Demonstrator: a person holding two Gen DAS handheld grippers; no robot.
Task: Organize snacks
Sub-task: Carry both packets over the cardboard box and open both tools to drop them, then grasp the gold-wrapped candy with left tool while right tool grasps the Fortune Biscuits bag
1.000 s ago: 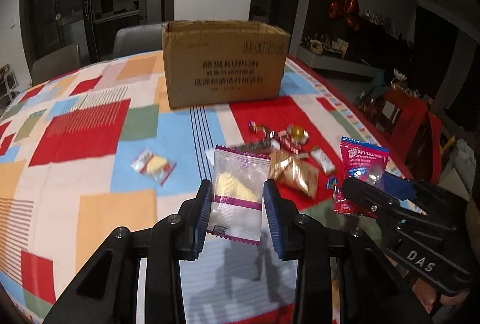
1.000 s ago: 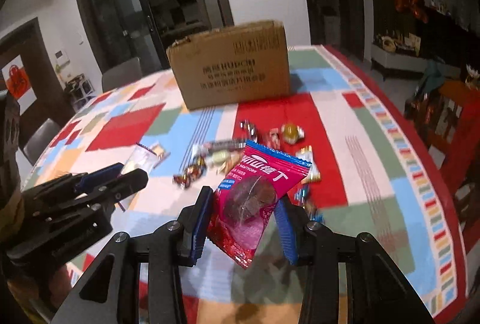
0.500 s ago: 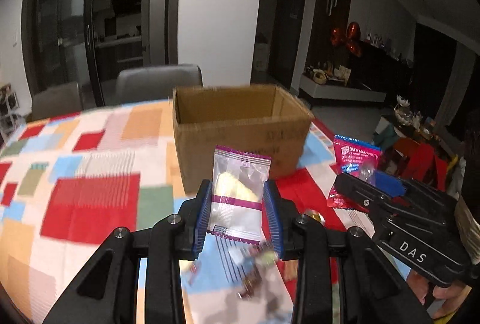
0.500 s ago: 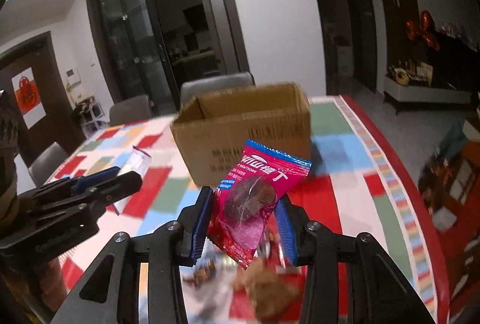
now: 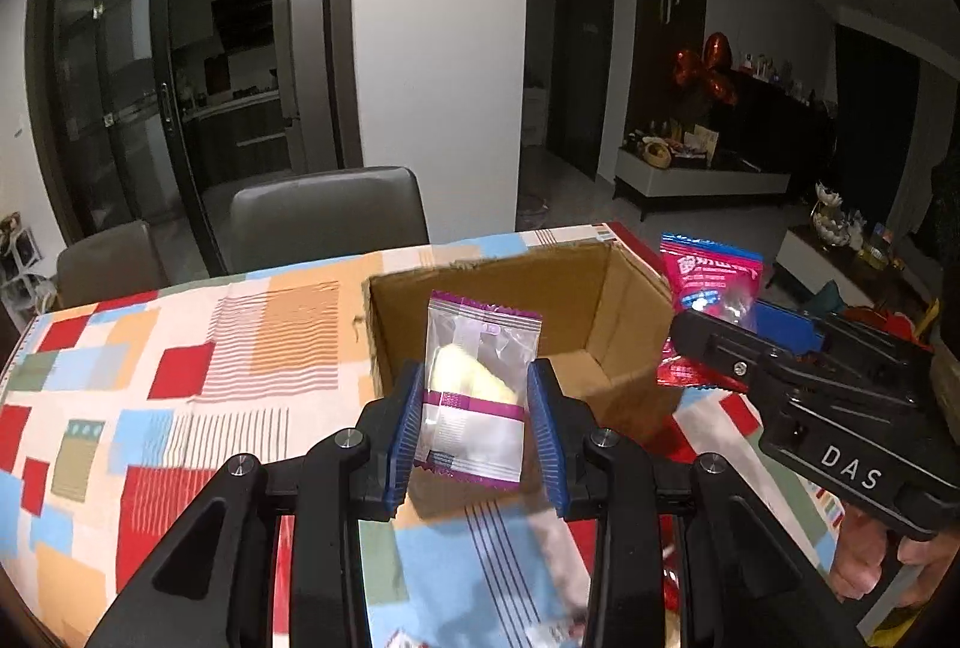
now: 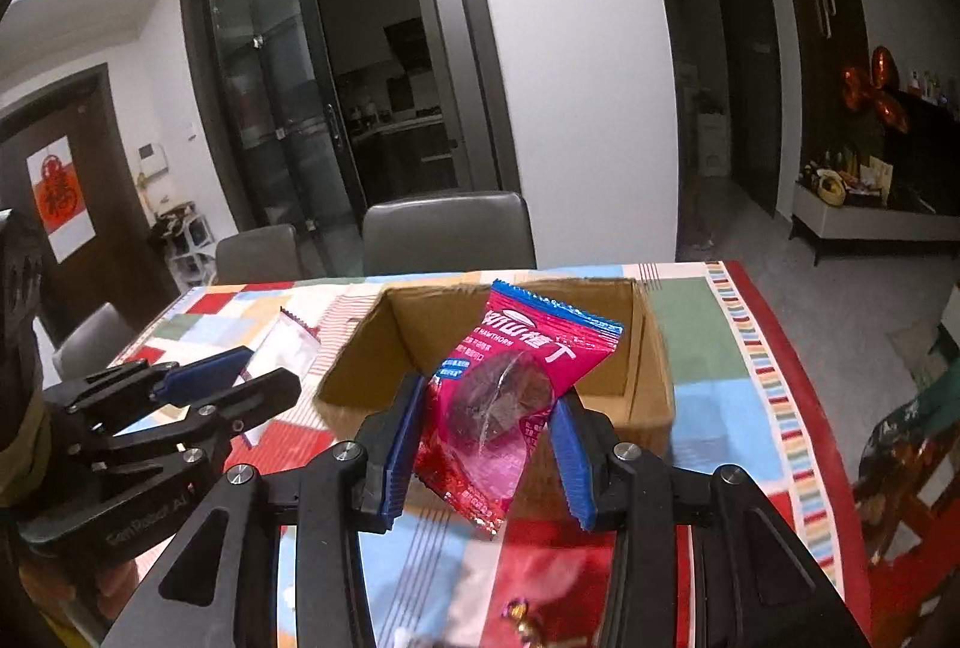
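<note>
A table covered by a patchwork tablecloth (image 5: 180, 408) in red, blue, orange and white; going left to right, the left gripper (image 5: 474, 432) is closed on a clear snack packet (image 5: 477, 396) with purple edges and a pale yellow piece inside, held upright in front of the open top of the cardboard box (image 5: 624, 324); to its right the right gripper (image 6: 489, 459) pinches a red hawthorn packet (image 6: 510, 390), tilted so its blue-trimmed top leans right over the box's near wall; the box stands on the far half of the table, flaps open, inside apparently bare where visible

Judged from this, the step in hand is dropping both packets into the box; doing it well likely means carrying each packet fully past the near rim and over the open middle before the fingers part, with the two grippers kept apart so they do not knock together, and lowering slightly so the light packets fall flat rather than catch on the cardboard edge

Hard to make out: the box floor is mostly hidden by the packets and near wall; loose sweets (image 6: 522, 618) at the near edge are blurred and cut off; the red packet's contents read only as a dark lump
</note>
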